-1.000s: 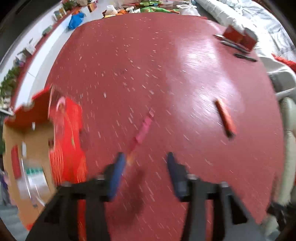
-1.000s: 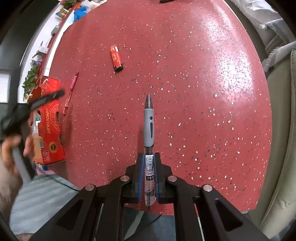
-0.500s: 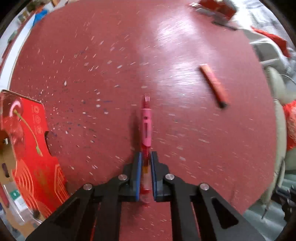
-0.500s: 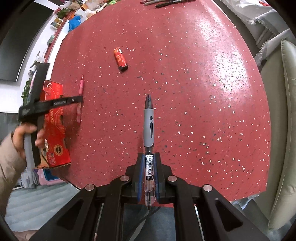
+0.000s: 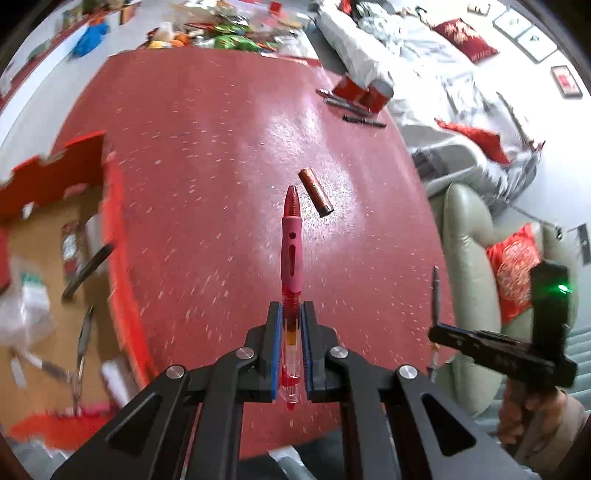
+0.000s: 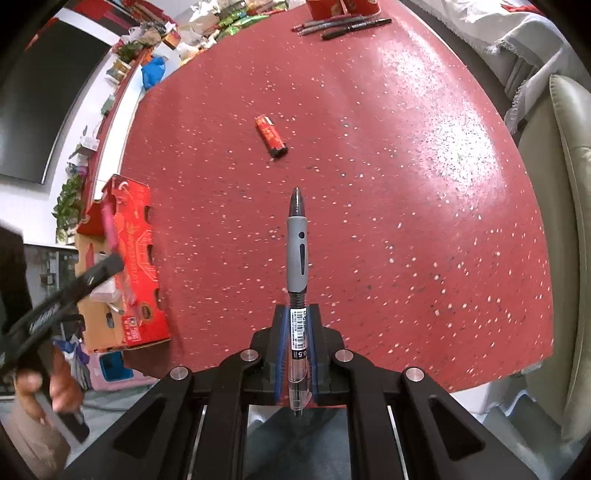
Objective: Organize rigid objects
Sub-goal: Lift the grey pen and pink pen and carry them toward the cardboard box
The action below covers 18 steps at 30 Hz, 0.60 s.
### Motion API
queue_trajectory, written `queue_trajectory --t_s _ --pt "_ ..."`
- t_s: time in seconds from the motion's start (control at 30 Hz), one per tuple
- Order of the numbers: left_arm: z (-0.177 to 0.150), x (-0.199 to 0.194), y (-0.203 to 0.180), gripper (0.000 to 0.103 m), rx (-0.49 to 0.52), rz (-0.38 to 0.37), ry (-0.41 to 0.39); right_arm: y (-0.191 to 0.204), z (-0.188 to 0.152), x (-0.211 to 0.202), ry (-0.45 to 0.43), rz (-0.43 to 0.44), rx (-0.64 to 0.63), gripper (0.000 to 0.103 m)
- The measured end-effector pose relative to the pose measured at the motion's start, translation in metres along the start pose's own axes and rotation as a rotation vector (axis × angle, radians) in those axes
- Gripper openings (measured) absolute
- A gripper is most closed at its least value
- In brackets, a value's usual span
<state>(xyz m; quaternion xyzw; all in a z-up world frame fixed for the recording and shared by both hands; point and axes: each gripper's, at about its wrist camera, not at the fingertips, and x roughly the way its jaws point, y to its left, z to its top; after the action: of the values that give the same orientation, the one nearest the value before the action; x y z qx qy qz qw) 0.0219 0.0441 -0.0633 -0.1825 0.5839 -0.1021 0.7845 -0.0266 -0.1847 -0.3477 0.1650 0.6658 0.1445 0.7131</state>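
Observation:
My left gripper is shut on a red pen, which hangs above the red speckled table with its tip pointing away. My right gripper is shut on a grey-gripped pen, also clear of the table. A red lighter lies flat on the table beyond both pen tips. An open red cardboard box stands off the table's left edge with several pens and tools inside. In the right wrist view the left gripper is seen over that box.
Several dark markers and red packs lie at the table's far edge. A pale green armchair with a red cushion stands on the right. Clutter covers the floor and shelf beyond. A hand grips the left tool.
My left gripper closed on the red pen lying on the table, then lifted it up and away toward the box. The right gripper rose a little with its grey pen.

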Motion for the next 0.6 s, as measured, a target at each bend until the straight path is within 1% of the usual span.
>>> queue_trajectory --t_s 0.1,0.17,0.27,0.3,0.43,0.6 --pt "-0.025 -0.015 0.008 0.01 -0.013 0.007 -0.019 0.006 -0.012 -0.002 -0.013 0.015 0.015 0.011" --pt "-0.037 -0.019 0.014 0.01 -0.024 0.013 -0.028 0.012 -0.021 -0.003 -0.023 0.018 0.019 0.011" --pt "-0.055 -0.037 0.03 0.01 -0.046 0.035 -0.051 0.019 -0.033 -0.004 -0.031 0.027 0.028 0.011" --pt "-0.055 -0.035 0.032 0.01 -0.056 0.039 -0.059 0.022 -0.037 -0.004 -0.035 0.028 0.028 0.011" --pt "-0.061 -0.048 0.042 0.01 -0.072 0.066 -0.112 0.033 -0.049 -0.007 -0.053 0.027 0.022 0.011" --pt "-0.073 -0.072 0.059 0.01 -0.069 0.091 -0.174 0.034 -0.055 -0.024 -0.11 0.018 0.028 0.011"
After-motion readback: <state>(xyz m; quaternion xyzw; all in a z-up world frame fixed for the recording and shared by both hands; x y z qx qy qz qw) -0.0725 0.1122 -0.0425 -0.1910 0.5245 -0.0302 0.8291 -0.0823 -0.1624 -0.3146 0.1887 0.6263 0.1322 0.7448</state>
